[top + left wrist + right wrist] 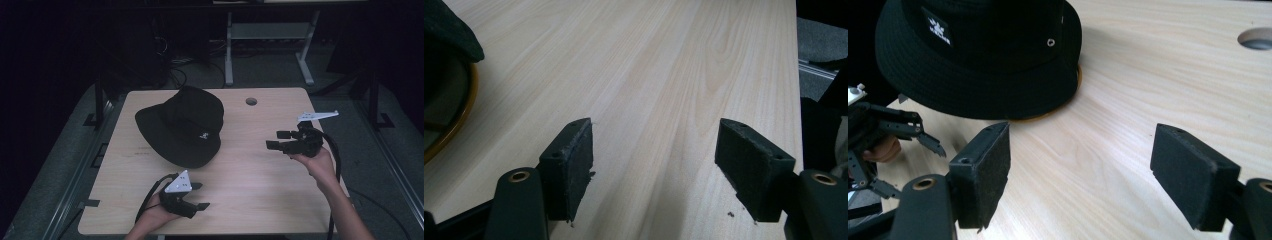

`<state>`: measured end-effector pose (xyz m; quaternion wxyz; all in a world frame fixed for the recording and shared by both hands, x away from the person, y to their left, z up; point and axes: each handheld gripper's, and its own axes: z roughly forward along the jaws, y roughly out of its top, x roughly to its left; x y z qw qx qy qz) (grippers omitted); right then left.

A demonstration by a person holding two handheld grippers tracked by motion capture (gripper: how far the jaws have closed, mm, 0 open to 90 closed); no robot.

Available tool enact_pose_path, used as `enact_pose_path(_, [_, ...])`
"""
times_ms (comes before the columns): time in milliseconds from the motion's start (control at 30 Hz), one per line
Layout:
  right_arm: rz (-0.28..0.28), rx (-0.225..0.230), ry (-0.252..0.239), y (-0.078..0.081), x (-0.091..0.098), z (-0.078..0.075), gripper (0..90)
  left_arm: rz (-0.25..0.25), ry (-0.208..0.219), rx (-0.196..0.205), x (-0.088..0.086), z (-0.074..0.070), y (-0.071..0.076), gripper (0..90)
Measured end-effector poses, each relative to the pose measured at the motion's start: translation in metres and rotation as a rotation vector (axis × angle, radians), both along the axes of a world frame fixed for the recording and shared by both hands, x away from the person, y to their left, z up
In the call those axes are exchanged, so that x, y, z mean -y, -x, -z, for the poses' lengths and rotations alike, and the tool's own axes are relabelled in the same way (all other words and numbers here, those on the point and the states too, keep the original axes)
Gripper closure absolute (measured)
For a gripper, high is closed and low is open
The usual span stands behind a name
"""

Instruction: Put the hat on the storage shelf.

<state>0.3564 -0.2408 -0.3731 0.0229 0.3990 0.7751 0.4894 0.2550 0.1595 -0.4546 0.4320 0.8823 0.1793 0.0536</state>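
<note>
A black bucket hat [182, 126] sits crown-up on the pale wooden worktop [250, 175], toward the ten o'clock part of the surface in the high view, with a small white logo patch on its side facing the person. In the right claw's view the hat [983, 55] shows a metal eyelet on the crown and a thin orange-brown edge peeking out from under the brim at its near side; the same curved edge shows at nine o'clock in the left claw's view, under the brim [449, 30]. At about one o'clock from the hat, near the far edge, the worktop has a round hole [251, 101]. The left claw [199, 196] is held low at six o'clock from the hat, apart from it, its jaws spread wide with only bare wood between them [654, 160]. The right claw [279, 140] is held at three o'clock from the hat, well clear of the brim, pointing toward it, jaws likewise wide apart and gripping nothing [1080, 170]. A grey three-cornered plate tops each claw. The person's hands hold both from the near edge.
</note>
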Motion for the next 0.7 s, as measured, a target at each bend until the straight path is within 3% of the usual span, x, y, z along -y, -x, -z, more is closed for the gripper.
enact_pose_path(700, [0.027, -0.022, 0.011, 0.027, 0.026, 0.024, 22.4, -0.003, 0.002, -0.001, -0.001, 0.001, -0.001, 31.2])
